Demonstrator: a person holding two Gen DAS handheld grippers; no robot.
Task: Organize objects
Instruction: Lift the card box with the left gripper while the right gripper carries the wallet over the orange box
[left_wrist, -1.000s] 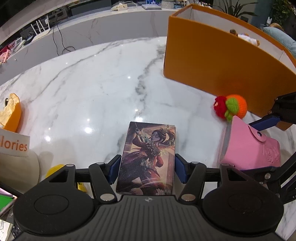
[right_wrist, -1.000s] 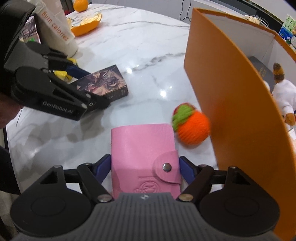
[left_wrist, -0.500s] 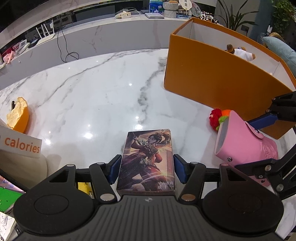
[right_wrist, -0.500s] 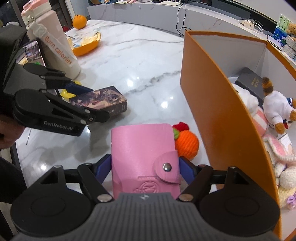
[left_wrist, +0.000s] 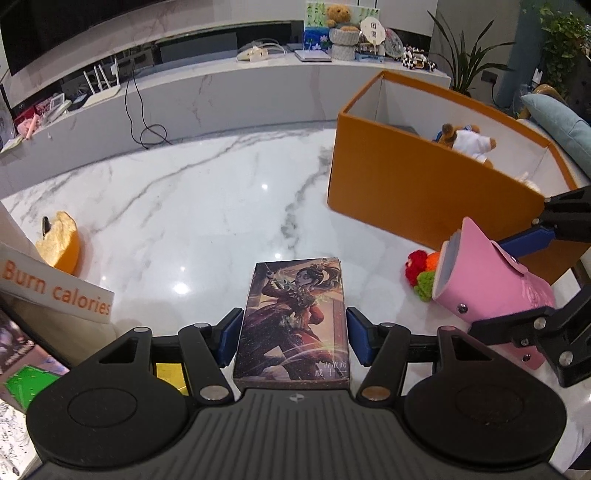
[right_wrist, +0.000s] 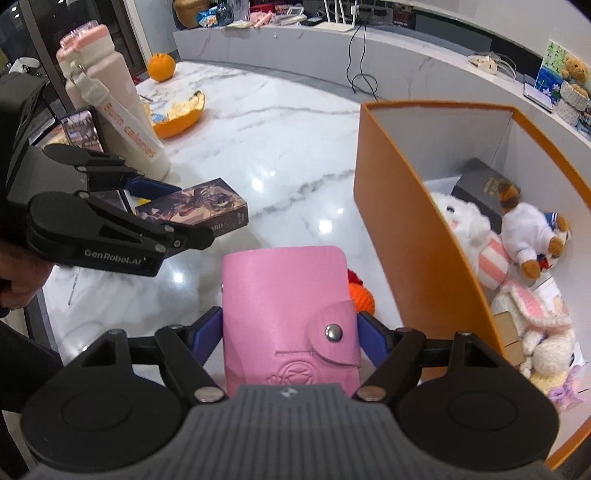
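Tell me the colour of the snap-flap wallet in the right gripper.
Pink, the snap-flap wallet with a silver stud; the right wrist view shows it best.

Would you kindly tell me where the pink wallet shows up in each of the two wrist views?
Left wrist view: pink wallet at the right edge, held in the right tool, above the marble.
Right wrist view: pink wallet at bottom centre, between the tool's blue pads.
Shared landmark: the orange box, just beyond the wallet in both.

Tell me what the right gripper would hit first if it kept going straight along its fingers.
Likely the crocheted orange toy just beyond the pink wallet held by the right gripper, then the marble tabletop. The orange box sits to the side; depth is uncertain.
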